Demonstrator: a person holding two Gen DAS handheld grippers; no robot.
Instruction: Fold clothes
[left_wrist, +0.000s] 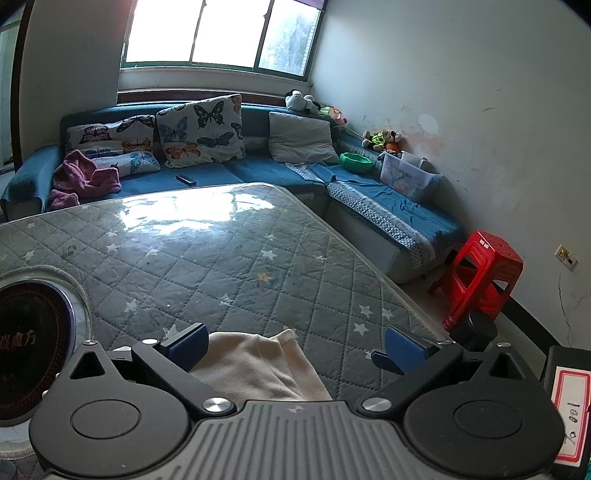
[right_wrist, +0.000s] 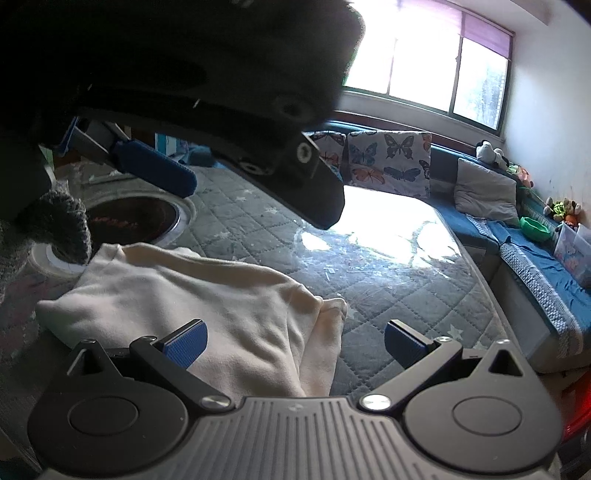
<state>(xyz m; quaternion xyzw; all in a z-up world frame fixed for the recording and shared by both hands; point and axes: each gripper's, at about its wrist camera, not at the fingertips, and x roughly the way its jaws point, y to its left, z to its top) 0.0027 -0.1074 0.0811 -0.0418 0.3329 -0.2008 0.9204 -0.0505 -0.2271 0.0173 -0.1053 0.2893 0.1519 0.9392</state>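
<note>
A: Where is the cream garment (right_wrist: 192, 295)?
B: Folded on the quilted tabletop (right_wrist: 388, 280) at its near edge, just beside the round inset burner (right_wrist: 133, 219).
A: And the left tool (left_wrist: 295, 349)?
B: Its blue pads (left_wrist: 404, 349) are spread wide, holding nothing, above the garment's corner.
A: The right tool (right_wrist: 295, 343)?
B: Also wide apart and empty, low over the cloth, left pad over it, right pad over the quilting

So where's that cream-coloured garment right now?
The cream garment lies folded on the near edge of the quilted table cover, just ahead of the right tool, beside the round inset burner.
</note>
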